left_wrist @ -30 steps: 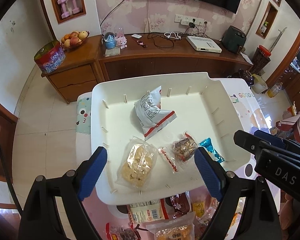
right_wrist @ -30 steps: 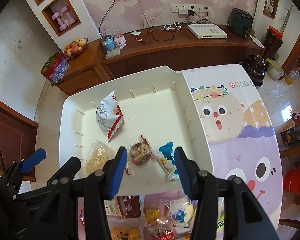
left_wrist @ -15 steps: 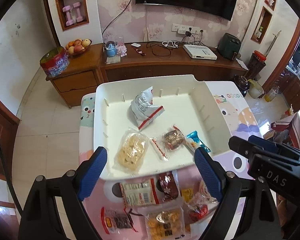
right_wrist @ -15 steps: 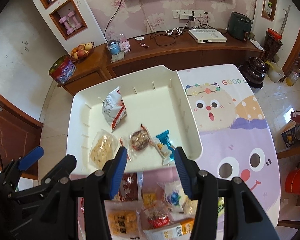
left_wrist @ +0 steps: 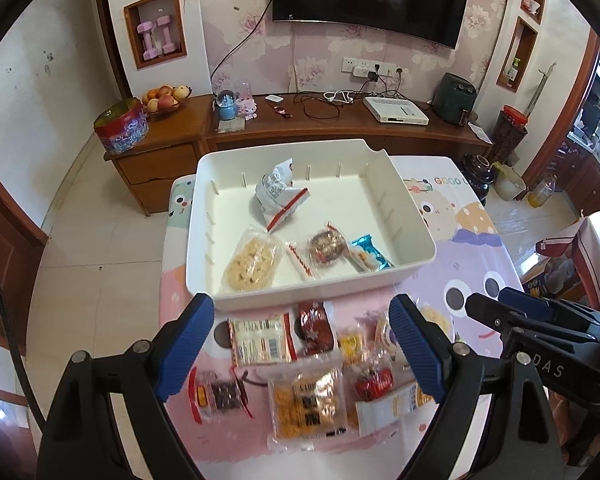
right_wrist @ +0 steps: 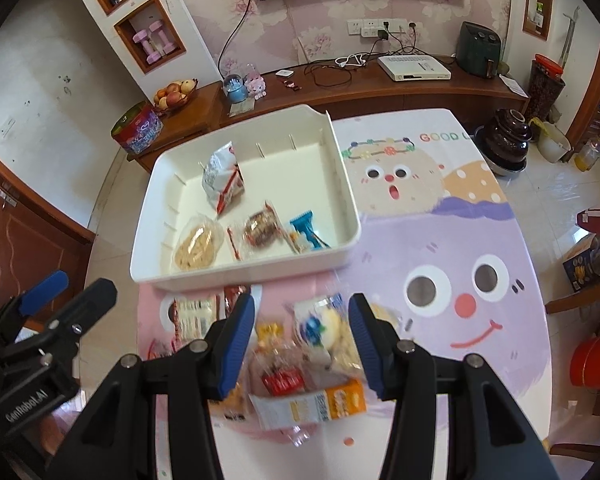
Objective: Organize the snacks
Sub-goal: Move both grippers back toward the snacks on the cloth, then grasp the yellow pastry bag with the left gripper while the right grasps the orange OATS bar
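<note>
A white tray (left_wrist: 416,236) (right_wrist: 350,200) sits on the cartoon tablecloth and holds several wrapped snacks: a white and red bag (left_wrist: 278,196), a clear pack of pale biscuits (left_wrist: 252,260), a round brown cake (left_wrist: 326,244) and a blue wrapper (left_wrist: 370,254). In front of the tray lies a loose pile of snacks (left_wrist: 308,368) (right_wrist: 300,364). My left gripper (left_wrist: 300,348) hangs open above the pile with nothing between its fingers. My right gripper (right_wrist: 302,344) is also open and empty over the pile's right part, beside the left one.
The table's left edge (left_wrist: 162,304) drops to a tiled floor. Behind the table stands a wooden TV cabinet (left_wrist: 340,136) with a fruit bowl and a red tin (left_wrist: 120,124). The tablecloth's cartoon face (right_wrist: 460,292) lies right of the tray.
Both grippers have drawn back from over the tray and risen a little, so the pile of snacks in front of the tray has come into view. Their jaws have kept the same width.
</note>
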Demonstrator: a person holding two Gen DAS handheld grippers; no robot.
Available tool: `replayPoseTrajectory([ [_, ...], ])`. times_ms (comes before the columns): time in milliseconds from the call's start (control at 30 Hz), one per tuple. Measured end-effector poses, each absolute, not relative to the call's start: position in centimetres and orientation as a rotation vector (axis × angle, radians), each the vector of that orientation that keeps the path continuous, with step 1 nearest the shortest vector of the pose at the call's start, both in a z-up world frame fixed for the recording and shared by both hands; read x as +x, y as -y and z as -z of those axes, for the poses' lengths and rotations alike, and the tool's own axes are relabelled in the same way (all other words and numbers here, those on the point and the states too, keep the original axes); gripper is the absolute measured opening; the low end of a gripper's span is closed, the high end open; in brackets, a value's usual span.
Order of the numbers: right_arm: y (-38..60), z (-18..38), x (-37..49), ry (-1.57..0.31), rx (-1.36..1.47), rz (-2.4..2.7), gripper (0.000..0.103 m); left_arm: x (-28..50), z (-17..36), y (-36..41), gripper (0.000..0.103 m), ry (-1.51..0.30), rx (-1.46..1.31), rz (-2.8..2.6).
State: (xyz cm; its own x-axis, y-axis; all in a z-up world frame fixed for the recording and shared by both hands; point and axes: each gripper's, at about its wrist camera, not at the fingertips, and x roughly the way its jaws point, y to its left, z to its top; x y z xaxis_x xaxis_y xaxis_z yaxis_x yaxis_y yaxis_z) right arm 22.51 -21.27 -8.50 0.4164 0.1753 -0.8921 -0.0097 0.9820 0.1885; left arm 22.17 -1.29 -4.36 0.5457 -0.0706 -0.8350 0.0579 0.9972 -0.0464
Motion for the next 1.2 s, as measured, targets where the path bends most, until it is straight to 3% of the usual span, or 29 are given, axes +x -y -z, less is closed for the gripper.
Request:
replayPoseTrajectory([
  [600,22.2,17.1,16.4,-1.304,0.158,-0.192,0.049,15.8,12.4,0.5,0.089,-1.124,-0.022,0.002],
  [1200,23.3,25.4,17.3,-1.483,0.758,-0.067,0.050,16.8,20.0,0.6,0.089,-1.242,0.041,0.020],
])
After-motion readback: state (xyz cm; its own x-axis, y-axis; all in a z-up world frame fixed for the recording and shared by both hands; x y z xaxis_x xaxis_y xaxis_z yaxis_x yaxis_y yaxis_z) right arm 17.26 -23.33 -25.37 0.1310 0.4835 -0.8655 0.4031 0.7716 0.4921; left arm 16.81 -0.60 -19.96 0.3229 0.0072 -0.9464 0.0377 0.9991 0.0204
